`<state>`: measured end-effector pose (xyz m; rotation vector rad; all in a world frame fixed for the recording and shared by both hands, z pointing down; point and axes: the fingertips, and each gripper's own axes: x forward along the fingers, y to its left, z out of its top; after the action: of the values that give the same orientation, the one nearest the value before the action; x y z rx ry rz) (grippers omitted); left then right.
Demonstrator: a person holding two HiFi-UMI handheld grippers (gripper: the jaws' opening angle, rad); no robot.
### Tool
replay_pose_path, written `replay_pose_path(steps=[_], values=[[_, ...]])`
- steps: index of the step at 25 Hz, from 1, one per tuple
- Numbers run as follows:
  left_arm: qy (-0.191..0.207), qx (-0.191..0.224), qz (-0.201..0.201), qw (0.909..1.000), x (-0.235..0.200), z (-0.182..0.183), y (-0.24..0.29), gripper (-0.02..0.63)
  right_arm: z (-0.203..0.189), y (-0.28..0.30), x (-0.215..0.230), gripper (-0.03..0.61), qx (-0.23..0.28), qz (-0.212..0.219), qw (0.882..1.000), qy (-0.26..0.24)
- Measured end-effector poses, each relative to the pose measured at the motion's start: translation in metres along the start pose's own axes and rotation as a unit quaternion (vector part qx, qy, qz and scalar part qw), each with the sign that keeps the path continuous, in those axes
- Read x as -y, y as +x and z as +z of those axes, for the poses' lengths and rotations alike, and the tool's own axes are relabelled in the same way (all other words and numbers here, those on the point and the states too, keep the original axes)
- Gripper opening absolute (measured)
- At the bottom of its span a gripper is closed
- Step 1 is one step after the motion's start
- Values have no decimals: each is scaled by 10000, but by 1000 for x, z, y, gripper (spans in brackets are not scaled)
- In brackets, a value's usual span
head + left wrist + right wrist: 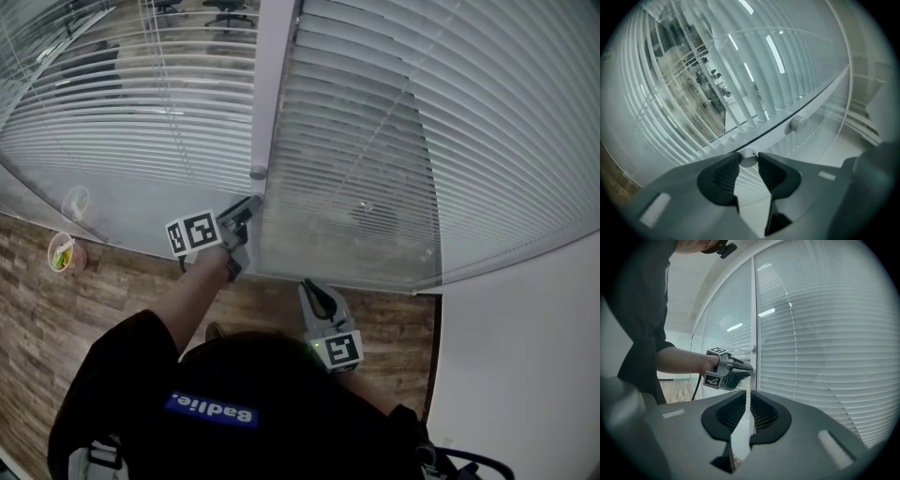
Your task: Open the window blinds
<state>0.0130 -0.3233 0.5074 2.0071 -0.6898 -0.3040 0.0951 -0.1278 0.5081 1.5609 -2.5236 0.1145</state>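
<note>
Left gripper view — left gripper point(749, 156) pinching silver knob point(749, 162), right gripper point(748, 396) jaws narrow — empty, facing blinds point(825, 357)

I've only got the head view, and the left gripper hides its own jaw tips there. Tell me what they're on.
Observer: In the left gripper view, the left gripper is closed on a small round knob, with both pads touching it.
Operator: Identify the second knob I see just past that gripper.
Observer: It's a separate one. It stands free farther along the frame, with a gap between it and the gripped one.
Operator: Report the right gripper's jaws.
Observer: In the right gripper view, the right gripper has its jaws narrowly apart with nothing between them.
</note>
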Motion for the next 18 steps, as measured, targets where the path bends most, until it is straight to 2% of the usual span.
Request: replay_pose_path(steps=[4,6,8,12,14,16,18], values=[[-507,65,-200,9985,-1,1,-1,123,-1,-3,-1,31,-40,-29,10000,19],[-563,67,-235,9981,-1,2,-1,123,-1,-3,-2,31,-55,-47,10000,16],[-363,31,-172,9992,0,2,0,123,-2,-4,-2,31,-65,-66,10000,11],[535,-223,145,9982,2,2,1,123,-2,-3,-4,31,-67,-88,9999,25],[829,-360,252,9956,2,1,1,124,-2,-3,-5,29,-72,-94,9999,71],[649,-364,180,9971,2,1,1,124,-2,-3,-6,26,-65,-103,9999,88],[-32,-212,-82,9997,1,1,1,123,-1,-3,-7,25,-44,-112,9999,88]])
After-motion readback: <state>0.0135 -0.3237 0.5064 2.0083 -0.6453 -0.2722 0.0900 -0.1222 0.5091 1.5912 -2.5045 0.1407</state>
